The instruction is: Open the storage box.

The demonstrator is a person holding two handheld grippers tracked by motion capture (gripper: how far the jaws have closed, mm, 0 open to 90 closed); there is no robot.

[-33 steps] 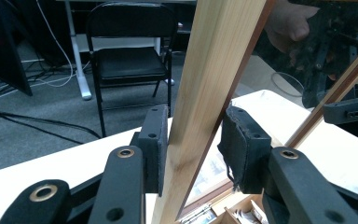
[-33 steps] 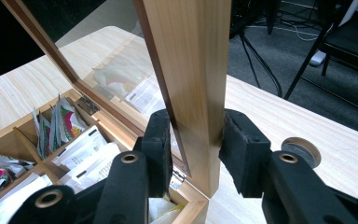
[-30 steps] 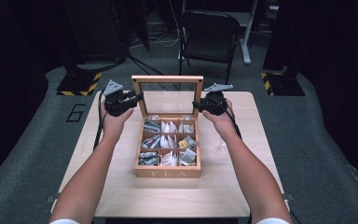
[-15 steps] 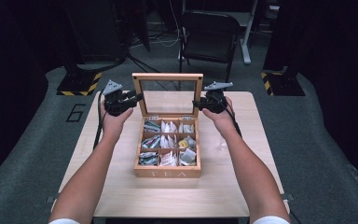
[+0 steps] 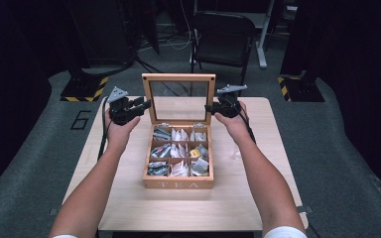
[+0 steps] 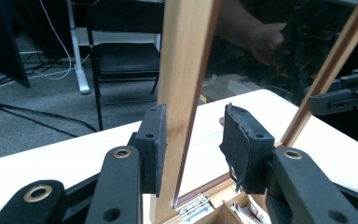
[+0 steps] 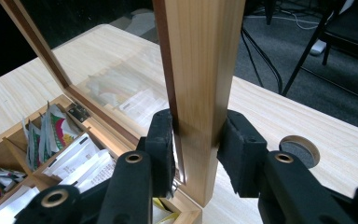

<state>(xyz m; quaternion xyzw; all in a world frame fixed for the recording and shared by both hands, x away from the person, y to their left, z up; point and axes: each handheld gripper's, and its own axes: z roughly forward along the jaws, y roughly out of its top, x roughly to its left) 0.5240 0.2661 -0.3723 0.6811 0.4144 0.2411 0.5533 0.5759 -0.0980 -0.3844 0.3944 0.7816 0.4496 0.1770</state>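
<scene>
A wooden tea box (image 5: pixel 178 184) stands mid-table, its compartments holding tea bags (image 5: pixel 179 150). Its glass lid (image 5: pixel 180 78) is upright. My left gripper (image 5: pixel 144 105) is at the lid's left edge. In the left gripper view the lid's frame (image 6: pixel 186 70) passes between the jaws of that gripper (image 6: pixel 193 140): one pad rests on the wood, the other stands off it, so it is open. My right gripper (image 5: pixel 212 107) is at the lid's right edge. In the right gripper view both pads of that gripper (image 7: pixel 196 140) press the frame's side rail (image 7: pixel 200 60), just above the box corner.
The light wooden table (image 5: pixel 129 208) has bare room around the box and a round cable hole (image 7: pixel 298 151) near the right gripper. A black chair (image 5: pixel 223 34) stands beyond the far edge. Yellow-and-black striped bases (image 5: pixel 84 89) sit on the floor.
</scene>
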